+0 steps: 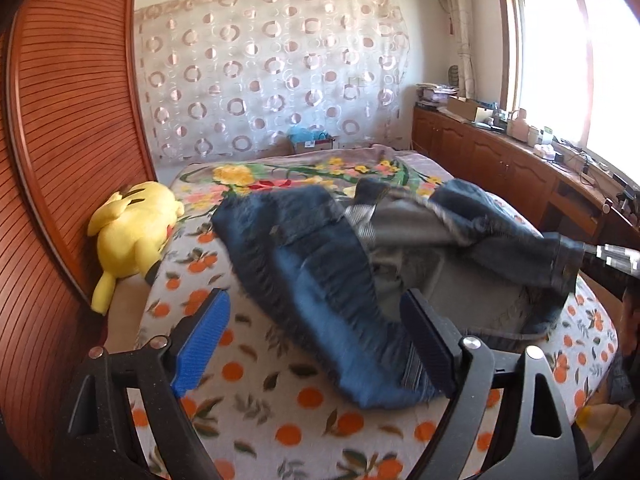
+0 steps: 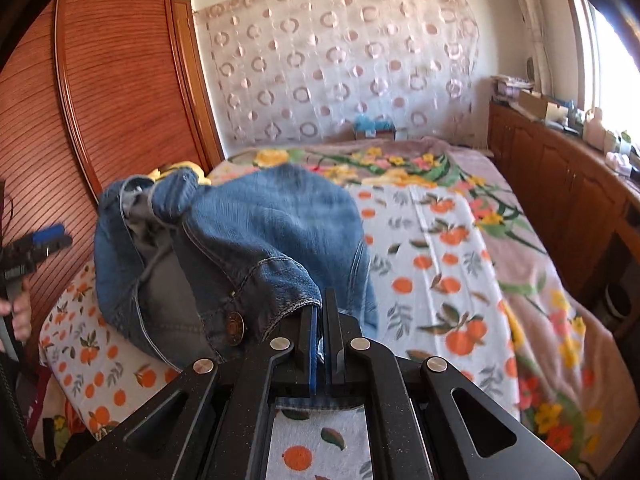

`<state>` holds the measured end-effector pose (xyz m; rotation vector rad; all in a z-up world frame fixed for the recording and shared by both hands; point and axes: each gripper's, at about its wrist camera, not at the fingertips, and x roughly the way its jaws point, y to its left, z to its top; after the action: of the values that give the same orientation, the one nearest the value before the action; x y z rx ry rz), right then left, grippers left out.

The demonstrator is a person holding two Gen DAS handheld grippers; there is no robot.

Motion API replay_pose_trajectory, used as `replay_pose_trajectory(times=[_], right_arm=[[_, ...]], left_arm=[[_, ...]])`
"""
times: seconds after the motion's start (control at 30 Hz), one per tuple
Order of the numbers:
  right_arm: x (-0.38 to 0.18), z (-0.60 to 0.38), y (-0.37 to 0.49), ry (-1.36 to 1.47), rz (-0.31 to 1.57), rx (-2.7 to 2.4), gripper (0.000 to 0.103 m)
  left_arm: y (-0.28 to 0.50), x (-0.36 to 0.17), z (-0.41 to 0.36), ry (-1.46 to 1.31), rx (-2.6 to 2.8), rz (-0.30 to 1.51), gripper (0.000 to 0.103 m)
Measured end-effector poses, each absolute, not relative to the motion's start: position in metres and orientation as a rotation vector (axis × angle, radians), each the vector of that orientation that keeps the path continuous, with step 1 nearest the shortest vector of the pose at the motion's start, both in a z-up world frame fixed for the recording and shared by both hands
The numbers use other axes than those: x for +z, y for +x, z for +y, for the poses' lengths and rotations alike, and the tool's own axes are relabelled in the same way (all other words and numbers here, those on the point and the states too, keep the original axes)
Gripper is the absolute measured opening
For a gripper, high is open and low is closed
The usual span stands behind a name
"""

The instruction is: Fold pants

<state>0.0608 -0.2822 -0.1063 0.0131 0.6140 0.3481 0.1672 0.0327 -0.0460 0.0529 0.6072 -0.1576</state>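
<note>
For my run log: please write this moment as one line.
task: fold pants | left gripper: open, empty | right gripper: shut on jeans waistband | jeans: crumpled on bed

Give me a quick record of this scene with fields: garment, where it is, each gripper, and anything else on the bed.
garment: blue jeans, crumpled, not yet folded
surface: bed with orange-print blanket
right gripper: jaws shut on the waistband edge near the button
left gripper: jaws open, holding nothing, jeans just ahead
other item: yellow plush toy by the wooden wardrobe
</note>
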Motion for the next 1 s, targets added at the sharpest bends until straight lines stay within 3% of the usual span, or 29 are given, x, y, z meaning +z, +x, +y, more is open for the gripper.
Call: replay_pose_trajectory(times=[0.33,0.53,0.67,0.8,1.0], right_arm=[[-0.096,-0.292,0.06,0.016,0.644,0.368,0.002],[-0.088,-0.294,0.089,0.022,0.658,0.378,0.002],[-0.088,-0.287,0.094,0.023,0.659,0.378,0.002],[-0.084,-0.289,0.097,0.037,0.643,0.374,0.002],[-0.062,-0.298,0.085,0.067,0.568,0.368,0.002]], left_arm=[[0.244,-0.05,0.023,0.059,-0.147,0.703,0.079],[0.263,-0.059,0.027,0.056,-0.083,0.74,0.056],[0.255,-0.053,0.032,0.044,-0.084,0.732,0.027],[0.232,-0.033,0.045,0.034,-0.108,0.686,0.018],[0.164,-0.006,0.065,0.016,-0.138,0.605,0.017]])
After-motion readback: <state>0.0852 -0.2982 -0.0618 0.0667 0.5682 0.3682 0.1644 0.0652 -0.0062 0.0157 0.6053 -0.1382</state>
